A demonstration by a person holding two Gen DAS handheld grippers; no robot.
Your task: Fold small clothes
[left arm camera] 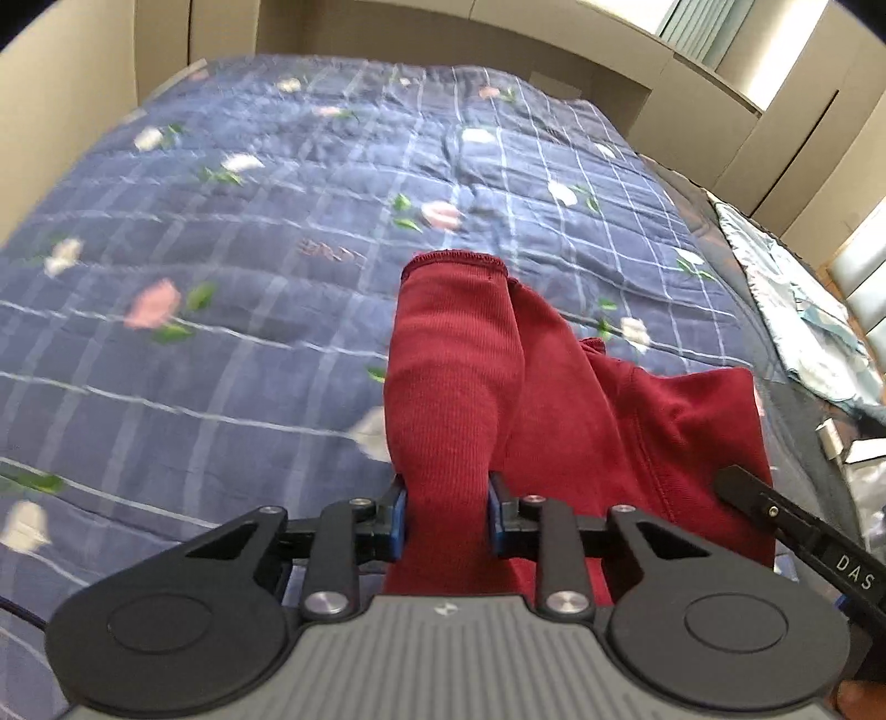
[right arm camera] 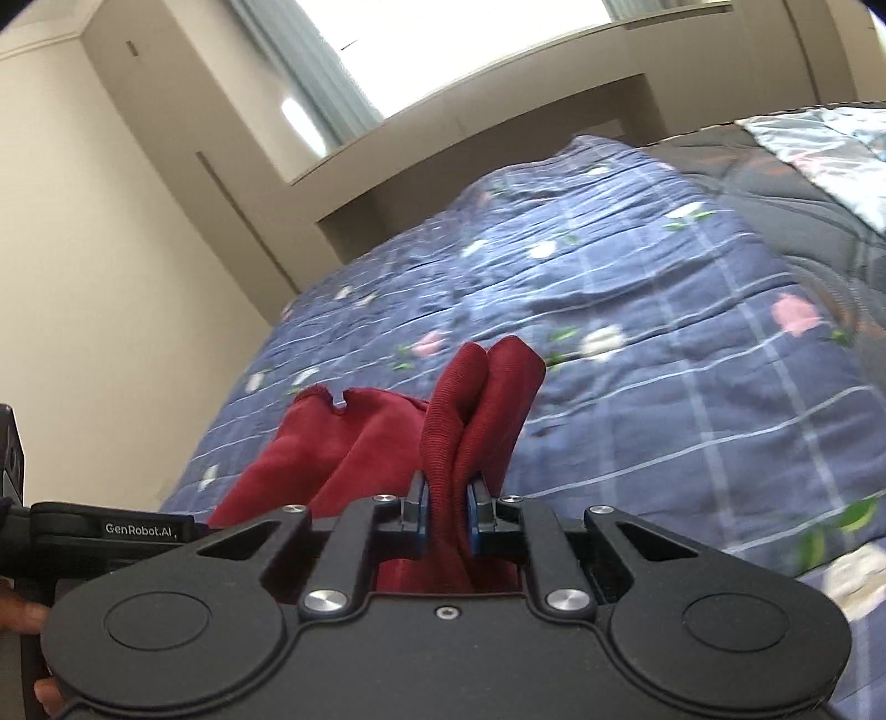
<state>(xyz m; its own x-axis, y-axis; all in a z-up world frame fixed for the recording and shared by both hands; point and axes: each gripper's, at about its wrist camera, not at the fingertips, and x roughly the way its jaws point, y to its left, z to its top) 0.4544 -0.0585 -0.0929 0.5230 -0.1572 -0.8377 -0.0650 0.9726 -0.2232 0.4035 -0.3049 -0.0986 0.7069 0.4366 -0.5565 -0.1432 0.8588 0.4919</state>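
A dark red knit garment [left arm camera: 454, 376] hangs above the blue quilted bed. My left gripper [left arm camera: 447, 518] is shut on a bunched part of it, with a hemmed end pointing away from me. My right gripper [right arm camera: 447, 512] is shut on another bunched part of the same garment [right arm camera: 476, 410]. The rest of the cloth sags between the two grippers, to the right in the left wrist view and to the left in the right wrist view [right arm camera: 310, 448]. The right gripper's arm [left arm camera: 797, 531] shows at the lower right of the left wrist view.
The bed is covered by a blue checked quilt with flowers [left arm camera: 221, 249], also in the right wrist view [right arm camera: 692, 343]. A light floral cloth [left arm camera: 803, 310] lies on the bed's right side. Beige cupboards [left arm camera: 692, 99] and a window [right arm camera: 470, 50] stand beyond the bed.
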